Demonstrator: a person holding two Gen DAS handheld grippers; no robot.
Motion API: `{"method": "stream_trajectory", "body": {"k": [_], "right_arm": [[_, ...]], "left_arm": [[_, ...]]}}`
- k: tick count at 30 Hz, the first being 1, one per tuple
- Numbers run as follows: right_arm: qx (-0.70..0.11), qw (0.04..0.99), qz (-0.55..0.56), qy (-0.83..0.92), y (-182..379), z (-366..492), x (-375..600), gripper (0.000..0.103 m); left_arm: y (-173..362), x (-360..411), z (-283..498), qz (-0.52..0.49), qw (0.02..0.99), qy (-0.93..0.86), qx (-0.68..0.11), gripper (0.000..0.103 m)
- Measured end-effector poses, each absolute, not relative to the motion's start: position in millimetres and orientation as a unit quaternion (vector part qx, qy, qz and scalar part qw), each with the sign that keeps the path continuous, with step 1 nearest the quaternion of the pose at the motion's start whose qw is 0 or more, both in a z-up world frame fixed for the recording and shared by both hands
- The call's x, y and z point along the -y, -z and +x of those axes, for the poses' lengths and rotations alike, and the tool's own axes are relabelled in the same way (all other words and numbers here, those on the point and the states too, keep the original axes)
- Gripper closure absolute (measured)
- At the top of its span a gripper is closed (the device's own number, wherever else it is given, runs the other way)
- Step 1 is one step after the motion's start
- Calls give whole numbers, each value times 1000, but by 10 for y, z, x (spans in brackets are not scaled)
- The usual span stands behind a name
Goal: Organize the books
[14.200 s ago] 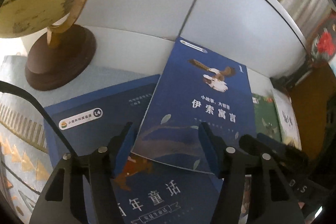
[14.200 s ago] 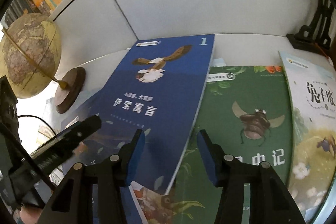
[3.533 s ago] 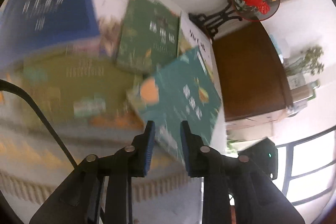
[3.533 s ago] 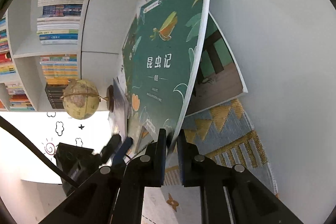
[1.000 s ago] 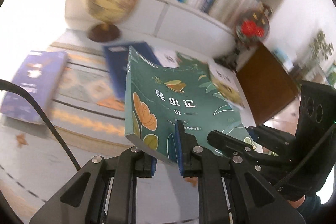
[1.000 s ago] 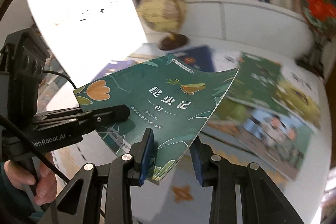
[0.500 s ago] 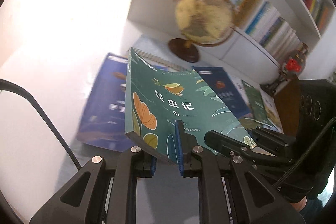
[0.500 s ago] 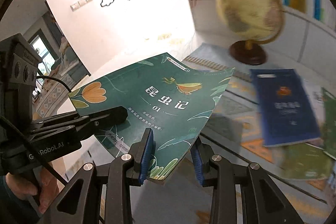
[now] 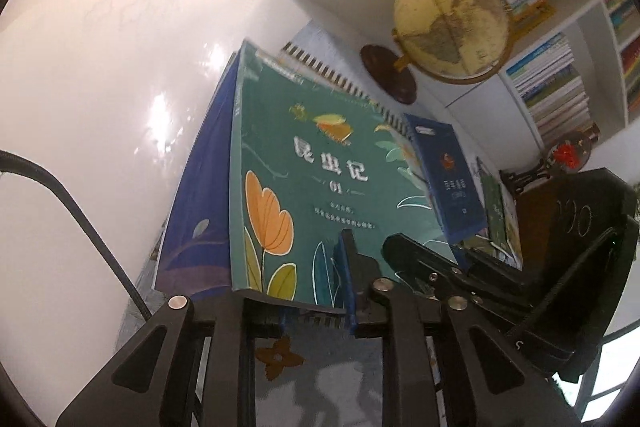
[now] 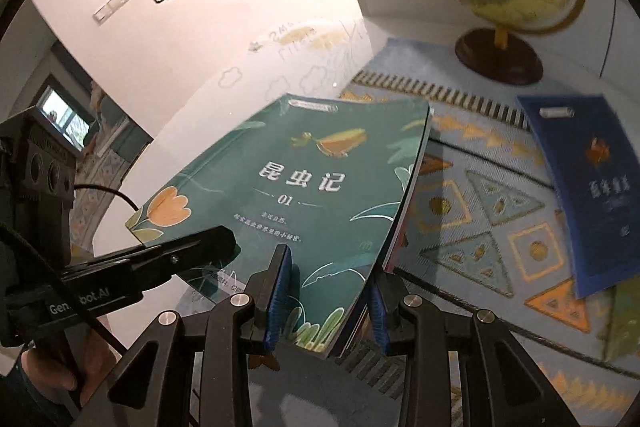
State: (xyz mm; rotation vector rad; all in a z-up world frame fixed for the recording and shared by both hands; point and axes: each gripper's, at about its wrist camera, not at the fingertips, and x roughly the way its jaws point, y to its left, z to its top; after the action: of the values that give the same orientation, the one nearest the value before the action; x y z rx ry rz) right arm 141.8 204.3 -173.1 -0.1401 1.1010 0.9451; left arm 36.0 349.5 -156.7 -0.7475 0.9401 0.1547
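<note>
The green book (image 9: pixel 320 187) is seen with a teal-green cover bearing white title characters, "01", an orange flower and pale leaves. It lies on a dark blue book (image 9: pixel 200 195) at the left edge of the patterned mat (image 10: pixel 472 211), beside the glossy white surface (image 9: pixel 100 87). The left gripper (image 9: pixel 316 291) is placed at its near edge; the jaws have just been opening, the book's corner between them, and contact appears lost, though the view is tight. The right gripper (image 10: pixel 326 301) is pinching the near right corner. A second blue book (image 10: pixel 592 195) lies apart to the right. A globe (image 9: pixel 448 27) stands at the mat's far edge.
</note>
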Motion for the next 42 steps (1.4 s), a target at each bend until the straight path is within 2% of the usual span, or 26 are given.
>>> {"method": "stream_trajectory", "body": {"k": [5,14,20,24,26,29,32,36,38,40,42], "right_arm": [[-516,744,-49,-422,1850,1441,-2046,69],[-533,743,-10,-405,2014,1490,-2025,69],[-541,742,-25,-395,2045,1461,-2066,69],[-556,735,-42,-387,2068,1406,-2017,60],[-566,726,-41,-388,2096,1375,-1943,58],[-564,727,-31,-390,2044,1278,-1716,58],[-563,731,-19,-386,1954,1155,-1397,57],[-569,736,15,-367,1866,1009,-869,51],[-561,746,29,-358,1789,898,-557,51],[-542,764,13,-349,1680,779,-301,51],[-529,780,-8,-335,1569,646,-71,51]], "left_arm": [[1760,-3592,355,-414,775,-80,-471,78],[1802,-3608,231,-414,750,-120,-502,75],[1859,-3627,-9,-426,737,-152,-502,75],[1819,-3540,-167,-418,736,-171,-505,75],[1805,-3466,-271,-429,733,-170,-500,71],[1768,-3295,-395,-443,732,-163,-491,58],[1706,-3037,-440,-434,740,-152,-492,57],[1592,-2565,-384,-423,745,-120,-502,57],[1534,-2343,-362,-416,750,-103,-504,52],[1456,-2097,-354,-400,760,-93,-503,42],[1347,-1795,-332,-377,776,-85,-499,41]]}}
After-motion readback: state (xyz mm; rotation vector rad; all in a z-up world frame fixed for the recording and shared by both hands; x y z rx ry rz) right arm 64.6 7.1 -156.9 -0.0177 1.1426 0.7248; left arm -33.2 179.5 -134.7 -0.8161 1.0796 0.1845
